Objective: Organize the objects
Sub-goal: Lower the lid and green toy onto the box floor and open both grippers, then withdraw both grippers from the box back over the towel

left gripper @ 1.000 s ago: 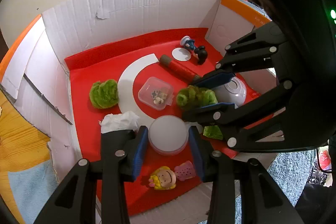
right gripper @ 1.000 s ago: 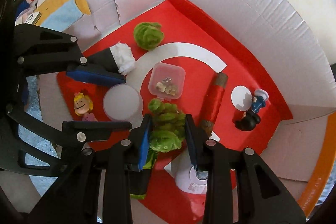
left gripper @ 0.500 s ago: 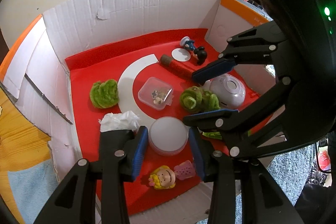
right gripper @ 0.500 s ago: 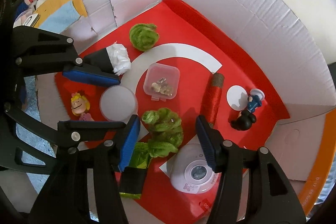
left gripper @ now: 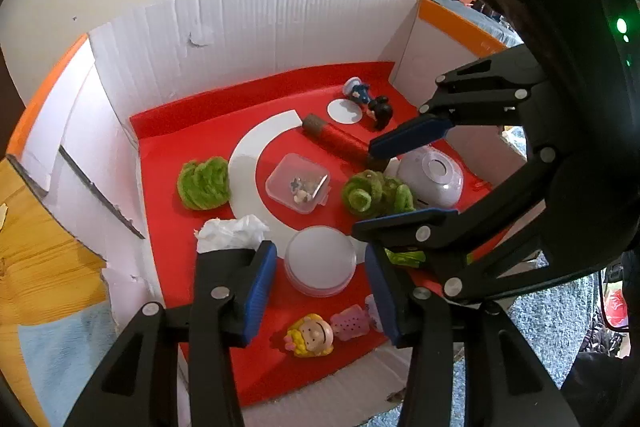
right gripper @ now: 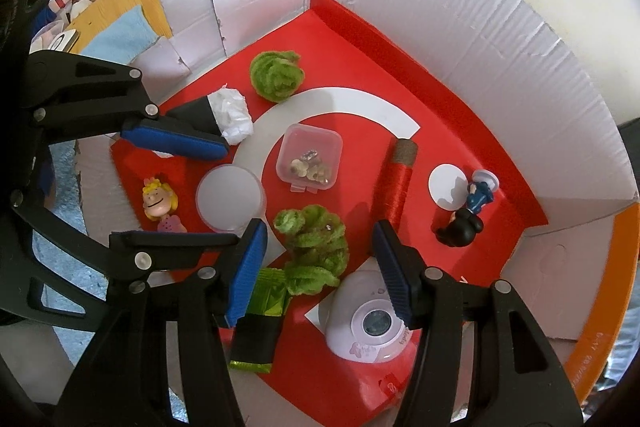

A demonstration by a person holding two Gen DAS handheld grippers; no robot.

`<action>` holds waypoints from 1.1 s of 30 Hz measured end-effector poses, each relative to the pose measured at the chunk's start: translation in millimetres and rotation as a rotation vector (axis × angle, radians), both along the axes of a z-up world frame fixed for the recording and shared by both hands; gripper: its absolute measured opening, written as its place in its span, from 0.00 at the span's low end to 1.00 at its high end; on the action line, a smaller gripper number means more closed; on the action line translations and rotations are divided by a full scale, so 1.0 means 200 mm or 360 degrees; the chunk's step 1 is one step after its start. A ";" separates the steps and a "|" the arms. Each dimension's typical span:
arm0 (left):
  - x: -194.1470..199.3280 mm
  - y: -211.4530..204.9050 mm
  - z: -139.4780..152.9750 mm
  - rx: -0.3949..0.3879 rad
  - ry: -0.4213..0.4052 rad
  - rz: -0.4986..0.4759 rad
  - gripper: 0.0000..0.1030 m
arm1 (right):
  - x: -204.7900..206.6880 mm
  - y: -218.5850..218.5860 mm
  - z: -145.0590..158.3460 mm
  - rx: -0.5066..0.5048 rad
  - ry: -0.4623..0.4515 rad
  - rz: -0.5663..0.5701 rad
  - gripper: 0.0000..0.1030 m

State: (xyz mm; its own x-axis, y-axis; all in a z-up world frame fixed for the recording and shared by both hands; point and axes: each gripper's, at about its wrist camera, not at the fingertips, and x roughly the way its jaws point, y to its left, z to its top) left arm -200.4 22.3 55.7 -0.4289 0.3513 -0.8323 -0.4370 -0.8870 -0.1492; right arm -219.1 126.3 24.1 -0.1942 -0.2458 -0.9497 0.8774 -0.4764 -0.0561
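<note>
- Left tongs [left gripper: 320,291]: just been spreading, pads clear of round frosted white lid [left gripper: 321,261] between them.
- Right tongs [right gripper: 320,267]: spread around fuzzy green chenille bundle [right gripper: 316,247], not touching.

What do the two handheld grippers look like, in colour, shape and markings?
Both look the same. The left gripper and the right gripper have matte black plastic linkage frames with triangular cut-outs and silver round rivets at the joints. Each finger ends in a flat, ribbed blue pad. A green light glows on the right gripper's bulky black housing.
</note>
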 end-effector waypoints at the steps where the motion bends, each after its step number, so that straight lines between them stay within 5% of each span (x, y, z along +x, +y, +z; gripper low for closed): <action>1: 0.00 0.01 0.00 0.0000 0.0006 0.0002 0.47 | 0.00 0.00 0.00 -0.0001 0.0003 -0.0002 0.52; 7: 0.04 -0.01 0.07 0.0011 0.0049 0.0031 0.48 | 0.03 0.03 0.07 -0.0049 0.0030 -0.0050 0.52; 10: 0.08 -0.03 0.12 0.0020 0.0090 0.0055 0.56 | 0.06 0.05 0.10 -0.0073 0.0044 -0.0066 0.52; 13: 0.13 -0.04 0.17 0.0028 0.0124 0.0069 0.56 | 0.09 0.07 0.15 -0.0092 0.0077 -0.0084 0.62; 20: 0.24 -0.05 0.28 0.0035 0.0225 0.0116 0.66 | 0.19 0.14 0.27 -0.0166 0.0159 -0.0138 0.64; 23: 0.28 -0.05 0.32 0.0042 0.0274 0.0154 0.76 | 0.15 0.17 0.27 -0.0220 0.0207 -0.0193 0.73; 33: 0.47 -0.12 0.39 0.0101 0.0338 0.0267 0.85 | 0.33 0.38 0.38 -0.0390 0.0292 -0.0403 0.81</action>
